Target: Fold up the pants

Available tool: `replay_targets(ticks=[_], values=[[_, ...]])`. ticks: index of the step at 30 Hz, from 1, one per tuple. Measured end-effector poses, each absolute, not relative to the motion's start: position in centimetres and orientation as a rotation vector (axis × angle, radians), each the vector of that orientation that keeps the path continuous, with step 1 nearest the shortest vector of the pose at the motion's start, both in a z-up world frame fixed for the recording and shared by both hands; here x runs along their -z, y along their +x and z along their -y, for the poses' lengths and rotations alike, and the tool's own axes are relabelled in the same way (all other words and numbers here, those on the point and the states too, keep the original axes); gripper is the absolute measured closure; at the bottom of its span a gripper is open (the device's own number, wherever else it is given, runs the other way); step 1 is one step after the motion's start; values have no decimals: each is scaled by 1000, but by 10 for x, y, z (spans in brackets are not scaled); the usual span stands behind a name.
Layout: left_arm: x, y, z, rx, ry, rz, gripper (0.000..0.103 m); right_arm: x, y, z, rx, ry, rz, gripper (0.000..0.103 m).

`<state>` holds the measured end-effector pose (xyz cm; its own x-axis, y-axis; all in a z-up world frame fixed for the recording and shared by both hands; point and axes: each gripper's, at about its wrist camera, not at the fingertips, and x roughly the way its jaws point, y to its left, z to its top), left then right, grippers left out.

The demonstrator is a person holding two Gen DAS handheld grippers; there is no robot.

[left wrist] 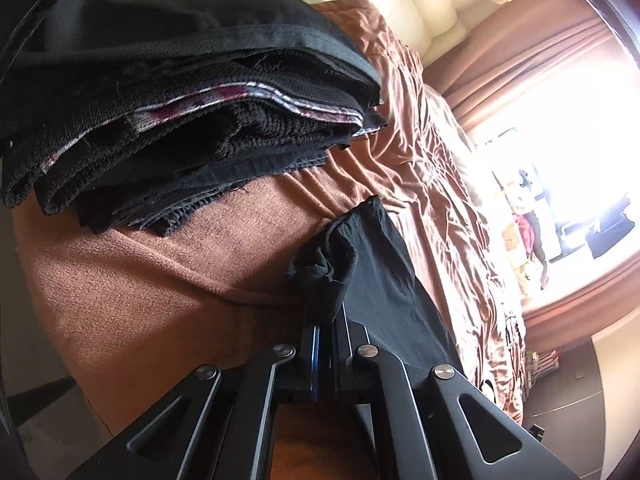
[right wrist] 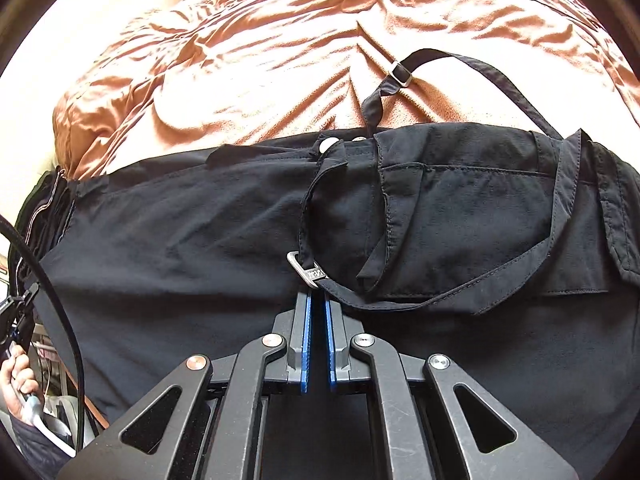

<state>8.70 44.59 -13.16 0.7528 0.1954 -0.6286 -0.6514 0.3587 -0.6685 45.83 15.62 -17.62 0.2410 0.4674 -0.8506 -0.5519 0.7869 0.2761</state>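
Black pants (right wrist: 240,240): spread across the brown blanket (right wrist: 280,92) on the bed, waistband side toward the right gripper, belt strap with metal buckle (right wrist: 308,270) looped loose over the pocket area.

Left gripper (left wrist: 326,316): jaws pressed together, pinching a bunched corner of the black pants (left wrist: 332,264) above the blanket.

Right gripper (right wrist: 317,300): blue pads (right wrist: 306,344) nearly together, tips at the belt strap just below the buckle; whether fabric is caught between them cannot be told.

Stack of folded dark garments (left wrist: 180,120): on the blanket, beyond the left gripper.

Person's hand (right wrist: 18,384): lower left edge of the right wrist view
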Motion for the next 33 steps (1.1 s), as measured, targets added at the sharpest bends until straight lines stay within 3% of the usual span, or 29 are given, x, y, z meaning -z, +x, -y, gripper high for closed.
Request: replay_targets(ticks=[15,33], values=[[65,104,-423,-475,-993,-365,99,183,398,-136,-786,-119,-1213,100],[-54,161,-355,-325,-784,-326,99,180,352,-104,-925,-80,-1306,100]])
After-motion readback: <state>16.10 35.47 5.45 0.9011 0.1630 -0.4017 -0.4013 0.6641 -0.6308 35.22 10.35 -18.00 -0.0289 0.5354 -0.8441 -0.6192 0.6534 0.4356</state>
